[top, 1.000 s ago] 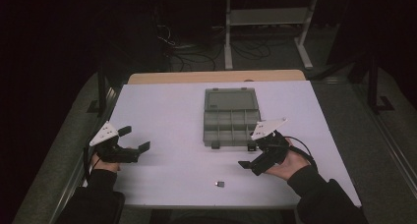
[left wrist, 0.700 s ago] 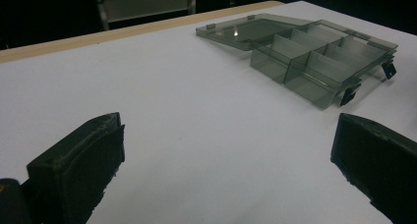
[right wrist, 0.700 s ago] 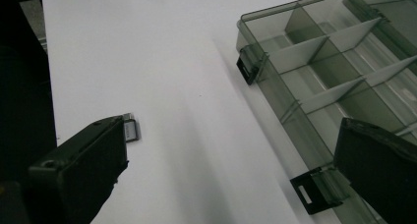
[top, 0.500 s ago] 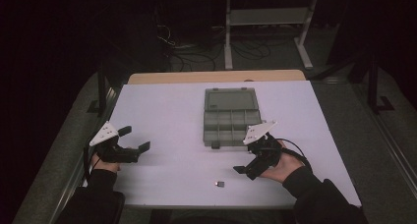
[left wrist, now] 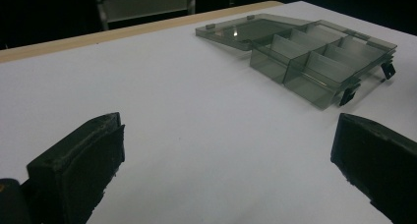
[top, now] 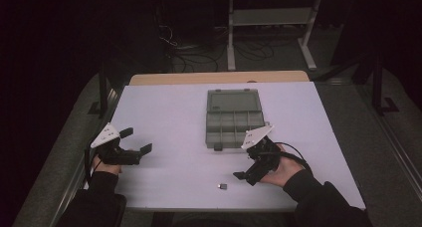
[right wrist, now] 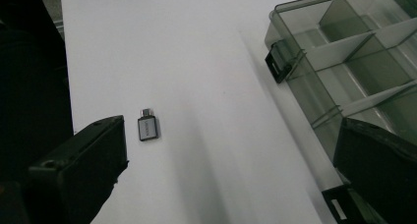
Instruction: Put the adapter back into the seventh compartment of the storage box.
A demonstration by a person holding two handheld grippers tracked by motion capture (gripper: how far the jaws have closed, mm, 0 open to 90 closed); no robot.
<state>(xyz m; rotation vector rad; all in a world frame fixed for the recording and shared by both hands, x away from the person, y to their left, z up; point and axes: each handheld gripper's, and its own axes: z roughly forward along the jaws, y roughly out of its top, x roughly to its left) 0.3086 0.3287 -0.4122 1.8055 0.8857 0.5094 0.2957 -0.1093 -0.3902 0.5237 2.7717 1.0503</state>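
Observation:
A smoky clear compartment box [top: 233,129] lies open in the middle of the white table [top: 169,112], its lid [top: 233,101] folded back on the far side. A small grey adapter [top: 222,186] lies near the front edge. My right gripper [top: 245,167] is open, angled down and left, its tips a short way right of the adapter. In the right gripper view the adapter [right wrist: 147,127] lies just off the left jaw, with the box [right wrist: 354,62] at upper right and nothing between the jaws of the right gripper [right wrist: 236,135]. My left gripper [top: 136,140] rests open at the table's left; the left gripper [left wrist: 228,130] faces the box [left wrist: 314,57].
A wooden strip [top: 219,77] runs along the table's far edge. Beyond it the dark floor holds cables [top: 184,53] and a metal stand [top: 271,18]. Black latches [right wrist: 278,62] stick out from the box's front side.
My right gripper has shifted left and toward the front edge, turning its jaws down toward the adapter. The left gripper has stayed put.

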